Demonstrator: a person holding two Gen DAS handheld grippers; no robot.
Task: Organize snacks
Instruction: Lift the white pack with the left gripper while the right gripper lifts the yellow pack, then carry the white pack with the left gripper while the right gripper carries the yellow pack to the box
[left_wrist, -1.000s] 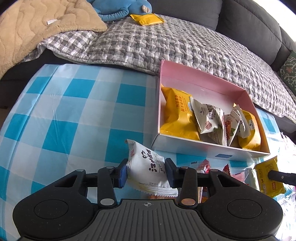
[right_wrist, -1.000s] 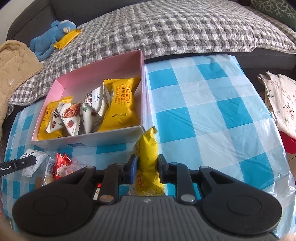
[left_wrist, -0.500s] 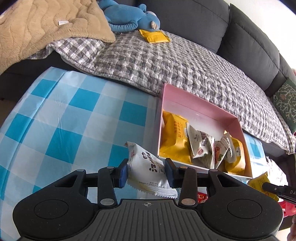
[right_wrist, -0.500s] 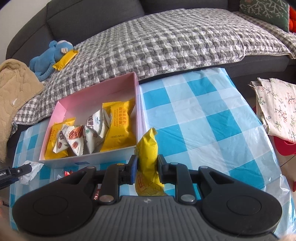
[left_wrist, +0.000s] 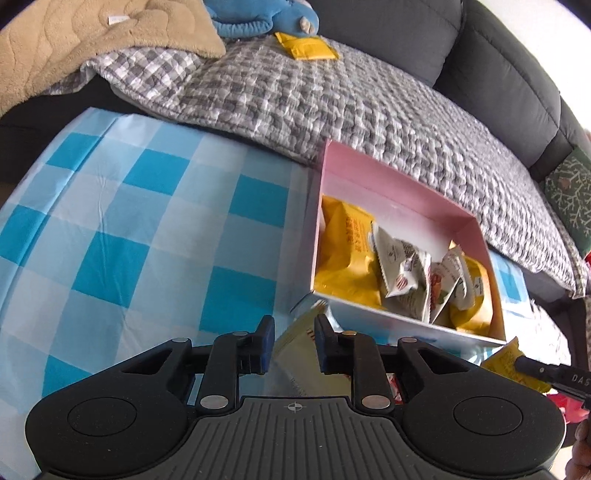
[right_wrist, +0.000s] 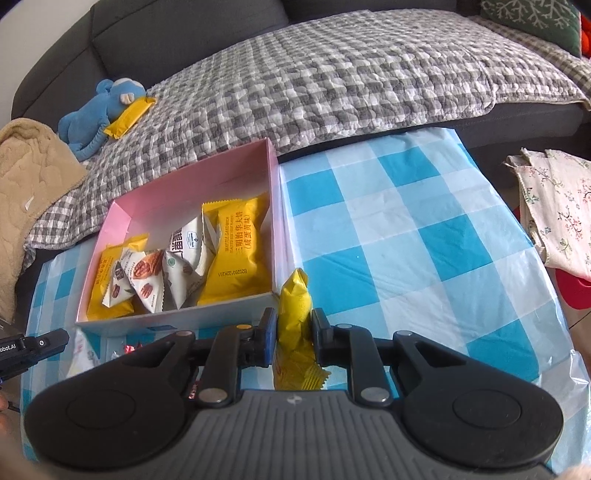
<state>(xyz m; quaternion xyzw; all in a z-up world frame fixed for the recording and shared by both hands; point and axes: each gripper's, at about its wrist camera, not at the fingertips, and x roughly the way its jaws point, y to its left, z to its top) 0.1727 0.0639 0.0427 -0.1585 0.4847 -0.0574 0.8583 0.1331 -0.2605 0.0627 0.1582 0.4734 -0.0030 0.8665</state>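
A pink box (left_wrist: 388, 184) (right_wrist: 192, 184) holds several yellow and white snack packets on the blue-checked tablecloth. My left gripper (left_wrist: 293, 343) stands open; a blurred white packet (left_wrist: 306, 347) hangs between and below its fingers, seemingly loose, just in front of the box's near wall. My right gripper (right_wrist: 293, 341) is shut on a yellow packet (right_wrist: 295, 310), held upright by the box's near right corner. The right gripper and its yellow packet (left_wrist: 513, 365) show at the left wrist view's right edge. The left gripper's tip (right_wrist: 37, 345) shows at the right wrist view's left edge.
Red-wrapped snacks (right_wrist: 129, 349) and a white packet (right_wrist: 83, 350) lie on the cloth in front of the box. A sofa with a grey checked quilt (right_wrist: 332, 74), a blue plush toy (right_wrist: 107, 107), a yellow packet (left_wrist: 306, 46) and a beige blanket (left_wrist: 74, 48) stands behind. Floral cloth (right_wrist: 554, 206) lies right.
My left gripper has opened and the white packet has slipped down out of its grip, now blurred. Both grippers have moved slightly nearer the box. The right still holds the yellow packet.
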